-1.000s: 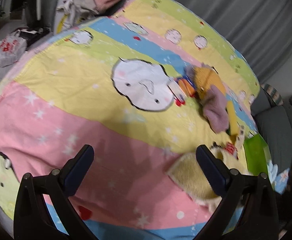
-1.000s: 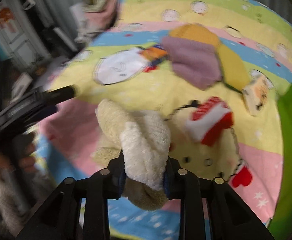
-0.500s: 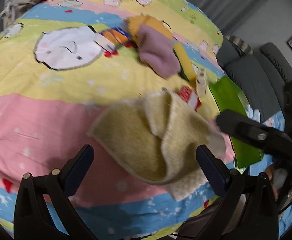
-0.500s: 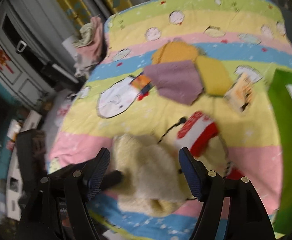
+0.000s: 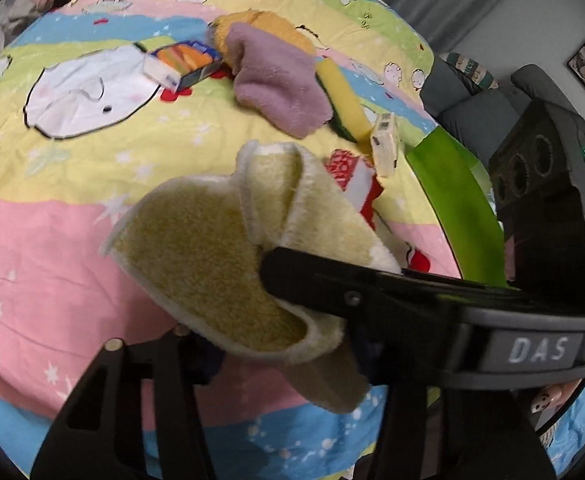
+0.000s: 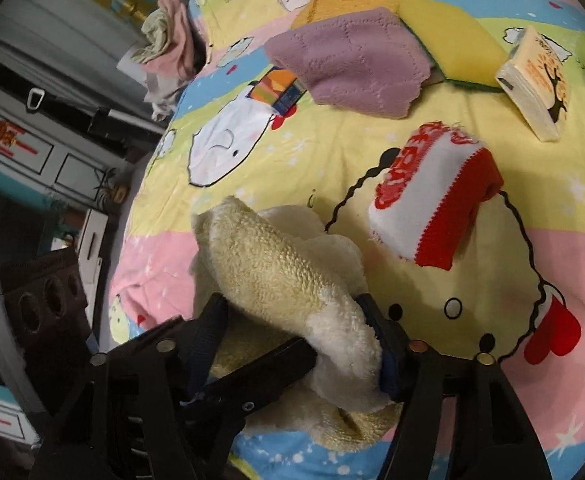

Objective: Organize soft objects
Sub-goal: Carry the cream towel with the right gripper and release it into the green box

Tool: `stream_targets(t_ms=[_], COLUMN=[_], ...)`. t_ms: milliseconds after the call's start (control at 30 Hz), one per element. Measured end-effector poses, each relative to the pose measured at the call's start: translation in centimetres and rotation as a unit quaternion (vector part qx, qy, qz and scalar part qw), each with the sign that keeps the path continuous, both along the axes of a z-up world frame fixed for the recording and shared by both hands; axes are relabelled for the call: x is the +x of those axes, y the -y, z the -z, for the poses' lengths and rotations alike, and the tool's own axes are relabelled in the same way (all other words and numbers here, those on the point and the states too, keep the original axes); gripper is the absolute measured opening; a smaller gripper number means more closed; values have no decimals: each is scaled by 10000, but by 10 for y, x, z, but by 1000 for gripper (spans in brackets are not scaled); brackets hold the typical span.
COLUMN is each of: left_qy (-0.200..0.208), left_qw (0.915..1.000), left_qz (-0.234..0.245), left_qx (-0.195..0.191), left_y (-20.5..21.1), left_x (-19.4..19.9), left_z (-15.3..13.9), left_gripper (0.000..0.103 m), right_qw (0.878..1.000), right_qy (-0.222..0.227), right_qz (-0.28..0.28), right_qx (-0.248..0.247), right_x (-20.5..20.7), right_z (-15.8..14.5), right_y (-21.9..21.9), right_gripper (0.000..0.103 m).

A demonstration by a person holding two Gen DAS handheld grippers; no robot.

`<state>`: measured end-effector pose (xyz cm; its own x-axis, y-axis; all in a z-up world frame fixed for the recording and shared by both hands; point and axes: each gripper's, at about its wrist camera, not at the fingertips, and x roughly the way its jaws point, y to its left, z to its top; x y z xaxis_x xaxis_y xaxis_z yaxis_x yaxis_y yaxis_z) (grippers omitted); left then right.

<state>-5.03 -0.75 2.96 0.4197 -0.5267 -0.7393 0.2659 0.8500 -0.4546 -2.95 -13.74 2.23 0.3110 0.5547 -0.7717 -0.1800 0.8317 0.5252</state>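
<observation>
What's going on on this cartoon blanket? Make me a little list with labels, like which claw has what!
surface: cartoon sheet with pink, yellow and blue stripes
left claw: jaws have just been closing, on the cream towel
right claw: jaws have just been closing, pinching the same towel
other soft things: purple cloth, orange cloth, yellow sponge, red-and-white cloth
not soft: small book, colourful box

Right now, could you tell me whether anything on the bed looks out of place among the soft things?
Yes. Two small boxes lie among the cloths: a colourful box beside the purple cloth, and a cream box next to the yellow sponge. They look stiff, not soft.
</observation>
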Motion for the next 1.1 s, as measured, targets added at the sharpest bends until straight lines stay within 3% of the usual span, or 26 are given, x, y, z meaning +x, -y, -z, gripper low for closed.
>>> stream_targets(t_ms=[200,367,533,700,833,1100], left_qy=[812,1600,2335,2594,2625,2627], left_qw=[9964,9866,9703,9599,9539,9450], left_qz=[101,220,519,968,1331,1809], left_qx=[214,241,370,448,586,719], left_y=[17,41,91,149,198,260], left_x=[-5,-8,-8,-7,-3,-1], left_z=[-38,-86,-126,-134,-127,-116], left_gripper=[40,40,40,37,36,35], right_qw=[9991,9943,9818,9620,9423,9194], right_qy=[226,924,1710,2345,2709,2586], right_qz=[137,324,686,1319,1916,2856], right_qx=[332,421,457,463,450,789], right_x=[-5,-13,-22,-36,-49,-60], right_z=[-11,-57,-109,-136,-132,-112], right_y=[16,34,68,120,166,243], right_gripper=[56,56,56,56,56,55])
